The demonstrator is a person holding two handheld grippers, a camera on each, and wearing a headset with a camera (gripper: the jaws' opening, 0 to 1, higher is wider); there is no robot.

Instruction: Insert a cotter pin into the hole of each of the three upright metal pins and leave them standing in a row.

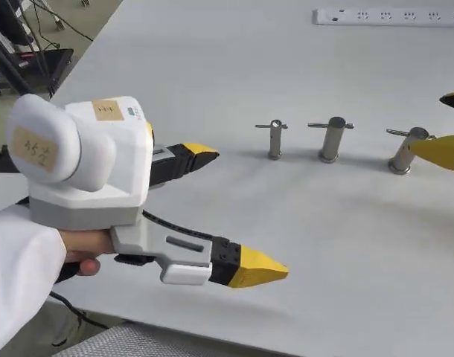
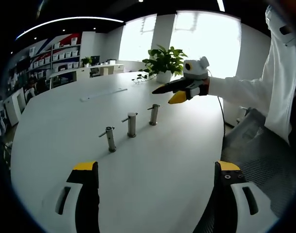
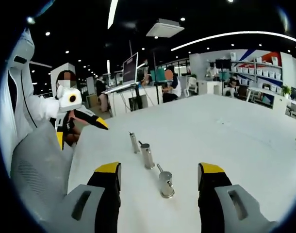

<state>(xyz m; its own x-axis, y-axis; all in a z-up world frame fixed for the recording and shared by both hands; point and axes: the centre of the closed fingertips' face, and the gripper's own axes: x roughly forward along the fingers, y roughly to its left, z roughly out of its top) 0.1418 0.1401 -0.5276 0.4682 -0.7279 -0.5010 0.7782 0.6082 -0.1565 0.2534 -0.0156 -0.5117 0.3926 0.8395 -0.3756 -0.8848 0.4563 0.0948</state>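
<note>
Three metal pins (image 1: 332,140) upright in row, cotter pin (image 1: 271,126) through each; left tool (image 1: 242,212), right tool (image 3: 160,167) released.

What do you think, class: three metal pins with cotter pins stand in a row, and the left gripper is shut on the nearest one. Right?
Not quite. In the left gripper view the left gripper is open and empty, short of the metal pins. All three do stand in a row with cotter pins.
</note>
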